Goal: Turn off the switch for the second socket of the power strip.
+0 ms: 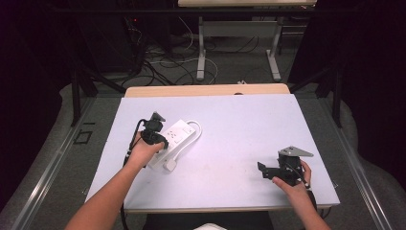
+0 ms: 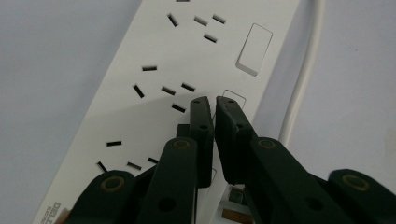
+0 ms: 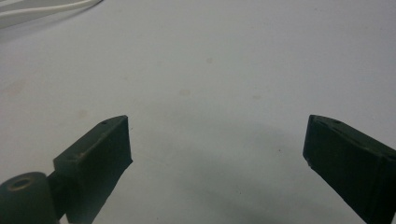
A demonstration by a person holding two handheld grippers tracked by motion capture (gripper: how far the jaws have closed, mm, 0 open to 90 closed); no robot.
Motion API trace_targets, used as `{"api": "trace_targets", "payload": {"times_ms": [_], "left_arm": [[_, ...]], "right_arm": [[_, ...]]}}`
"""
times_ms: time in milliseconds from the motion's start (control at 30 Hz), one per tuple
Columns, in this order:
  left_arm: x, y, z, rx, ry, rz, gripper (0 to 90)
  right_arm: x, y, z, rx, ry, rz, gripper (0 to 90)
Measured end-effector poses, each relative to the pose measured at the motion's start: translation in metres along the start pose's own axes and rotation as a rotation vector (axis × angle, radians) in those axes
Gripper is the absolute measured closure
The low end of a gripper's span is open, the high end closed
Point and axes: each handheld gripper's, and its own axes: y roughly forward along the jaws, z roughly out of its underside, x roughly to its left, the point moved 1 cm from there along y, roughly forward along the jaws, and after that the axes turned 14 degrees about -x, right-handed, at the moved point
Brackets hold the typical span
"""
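Observation:
A white power strip [image 1: 176, 132] lies on the left half of the white table top [image 1: 244, 124], its white cable [image 1: 194, 135] looped beside it and ending in a plug [image 1: 171, 165]. My left gripper [image 1: 155, 139] is held over the strip. In the left gripper view its jaws [image 2: 215, 106] are shut with nothing between them, and the tips sit at a small switch [image 2: 233, 97] on the strip [image 2: 140, 107]. Another rocker switch [image 2: 254, 49] lies farther along. My right gripper [image 1: 262, 171] hovers low over bare table at the front right, open wide [image 3: 217, 135] and empty.
The cable [image 2: 303, 74] runs along the strip's side, and a stretch of cable [image 3: 42, 10] crosses the far corner of the right gripper view. Beyond the table stand a desk frame [image 1: 237, 48] and loose floor cables [image 1: 167, 64].

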Motion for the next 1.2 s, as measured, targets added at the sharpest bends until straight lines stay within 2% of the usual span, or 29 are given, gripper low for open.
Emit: {"api": "trace_targets", "payload": {"times_ms": [767, 800, 1200], "left_arm": [[-0.0005, -0.0003, 0.0008, 0.003, 0.018, -0.006, 89.8], [-0.0007, 0.0008, 0.0017, 0.016, 0.019, -0.011, 90.0], [0.001, 0.0007, 0.0027, 0.005, 0.01, -0.002, 90.0]], "right_arm": [[0.0002, 0.001, 0.0004, 0.001, -0.005, -0.005, 7.0], [0.0002, 0.0009, 0.0004, 0.001, -0.006, -0.005, 7.0], [0.0002, 0.0014, 0.0006, 0.001, -0.007, -0.006, 7.0]]}}
